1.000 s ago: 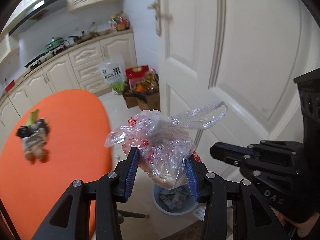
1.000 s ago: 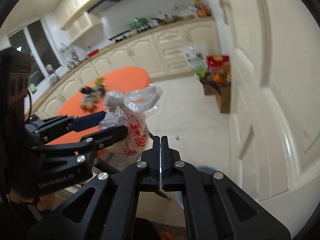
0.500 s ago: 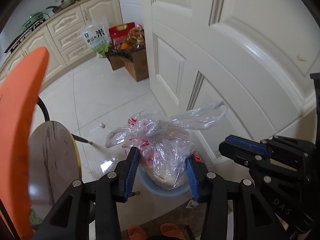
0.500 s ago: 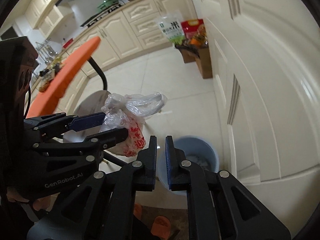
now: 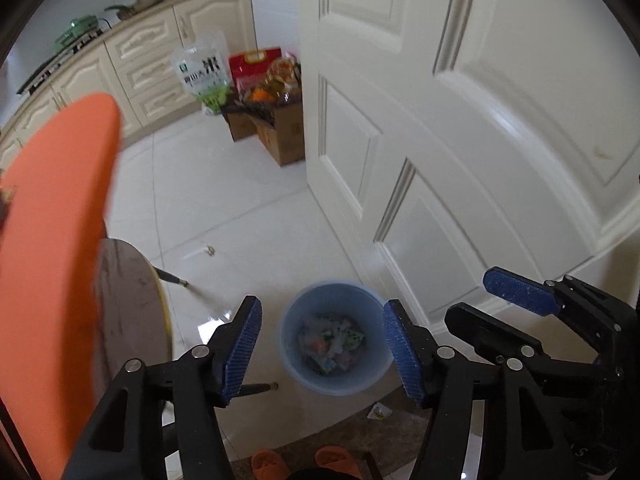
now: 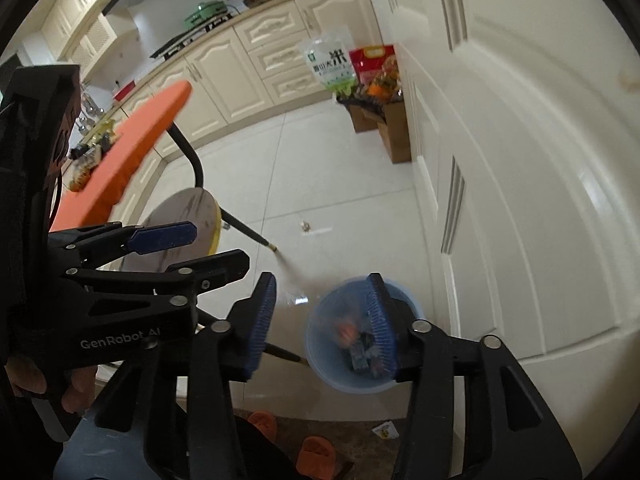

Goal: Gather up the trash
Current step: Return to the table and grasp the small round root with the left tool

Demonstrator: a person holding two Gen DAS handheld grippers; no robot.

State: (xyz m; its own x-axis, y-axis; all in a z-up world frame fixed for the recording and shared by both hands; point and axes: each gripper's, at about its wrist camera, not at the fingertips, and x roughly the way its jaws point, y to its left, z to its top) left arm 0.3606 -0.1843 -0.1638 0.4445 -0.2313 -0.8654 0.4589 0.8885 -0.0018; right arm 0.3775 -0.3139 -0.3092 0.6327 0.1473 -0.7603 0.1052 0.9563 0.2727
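We hold both grippers above a blue bucket (image 5: pixel 335 338) that stands on the white tile floor just beside the white door (image 5: pixel 460 128). Our left gripper (image 5: pixel 322 346) points down at the bucket, its jaws opening with nothing between them, so it is released. Inside the bucket we see crumpled trash (image 5: pixel 330 342), clear plastic mixed with coloured scraps. Our right gripper (image 6: pixel 322 322) hangs over the same bucket with its jaws also opening and empty; its far finger covers part of the rim. A small scrap of litter (image 5: pixel 379 411) lies on the floor on the near side of the bucket. On the side away from the door stand a round stool (image 6: pixel 180 232) and the orange table (image 5: pixel 56 248). Beyond the bucket, along the door, sit cardboard boxes (image 5: pixel 280 132).
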